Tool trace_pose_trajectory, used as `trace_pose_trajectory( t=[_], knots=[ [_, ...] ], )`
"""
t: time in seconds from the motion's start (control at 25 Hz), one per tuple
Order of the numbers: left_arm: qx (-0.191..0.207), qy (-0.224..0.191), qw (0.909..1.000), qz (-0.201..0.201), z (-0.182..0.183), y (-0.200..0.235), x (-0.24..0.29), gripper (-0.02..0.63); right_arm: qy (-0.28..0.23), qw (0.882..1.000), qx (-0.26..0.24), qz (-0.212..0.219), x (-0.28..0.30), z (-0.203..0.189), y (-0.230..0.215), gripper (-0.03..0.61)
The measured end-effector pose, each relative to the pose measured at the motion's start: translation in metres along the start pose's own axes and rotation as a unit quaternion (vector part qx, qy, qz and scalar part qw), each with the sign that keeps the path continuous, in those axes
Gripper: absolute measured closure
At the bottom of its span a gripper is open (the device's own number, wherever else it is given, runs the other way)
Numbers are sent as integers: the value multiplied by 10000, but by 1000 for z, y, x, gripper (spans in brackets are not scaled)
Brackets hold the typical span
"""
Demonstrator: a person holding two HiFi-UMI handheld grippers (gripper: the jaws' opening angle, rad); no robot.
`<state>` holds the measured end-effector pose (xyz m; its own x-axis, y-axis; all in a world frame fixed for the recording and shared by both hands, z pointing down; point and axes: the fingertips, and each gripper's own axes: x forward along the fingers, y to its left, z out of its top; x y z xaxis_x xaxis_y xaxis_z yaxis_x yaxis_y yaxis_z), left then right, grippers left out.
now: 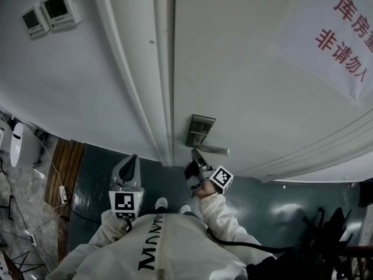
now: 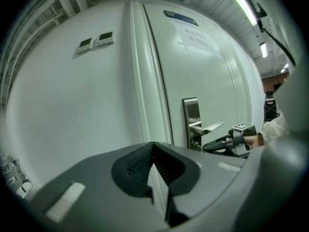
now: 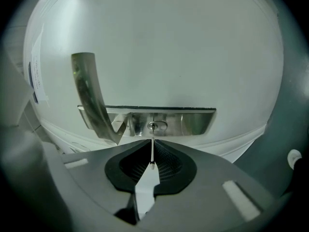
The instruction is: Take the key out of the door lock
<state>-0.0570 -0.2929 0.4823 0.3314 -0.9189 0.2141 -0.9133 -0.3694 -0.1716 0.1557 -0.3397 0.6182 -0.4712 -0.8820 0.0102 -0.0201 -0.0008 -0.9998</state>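
Right gripper view: key (image 3: 152, 156) seen edge-on as a thin pale blade, pinched upright between the two ribbed pads. The right gripper (image 3: 152, 142) is clenched on it, and the blade points at the keyhole (image 3: 157, 126) just ahead of the jaw tips. A narrow gap seems to separate the blade end from the keyhole; the tip is too small to be sure it is fully clear.

The keyhole sits in a polished steel lock plate (image 3: 193, 121). The plate runs sideways across this view, so the camera is rolled. The handle (image 3: 91, 95) curves away from the plate's left end. Both are mounted on a plain white door (image 3: 169, 47).

Head view: the right gripper is at the plate, just below the handle, held by an arm in a white sleeve (image 1: 224, 212). A sign (image 1: 344, 34) with red characters hangs on the door, well away at upper right.

Left gripper (image 1: 133, 163): held apart from the lock, on the other side of the door frame (image 1: 163, 98), facing the wall (image 1: 87, 86). Left gripper view: its pads meet at the tips with nothing between them. Closed, empty.

Two small panels (image 1: 52, 10) are fixed high on the wall, far from both grippers.
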Motion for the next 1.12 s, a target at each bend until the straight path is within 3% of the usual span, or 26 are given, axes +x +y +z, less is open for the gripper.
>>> trace_pose_trajectory(
  t=[0.36,0.72,0.84,0.92,1.12],
  knots=[
    [30,-72,9995,-313,2,-19,2,614,41,9994,-282,-174,-31,-19,-5,555],
    [52,-112,9986,-521,5,-35,7,614,128,9857,-1606,-495,-51,-17,15,555],
    [36,-124,9982,-584,5,-39,9,614,154,9697,-2319,-754,-58,-15,22,555],
    [35,-133,9980,-621,6,-43,11,614,117,9526,-2872,-1001,-64,-11,25,555],
    [30,-168,9974,-699,9,-51,14,614,129,8876,-4320,-1594,-79,-7,40,555]
  ],
)
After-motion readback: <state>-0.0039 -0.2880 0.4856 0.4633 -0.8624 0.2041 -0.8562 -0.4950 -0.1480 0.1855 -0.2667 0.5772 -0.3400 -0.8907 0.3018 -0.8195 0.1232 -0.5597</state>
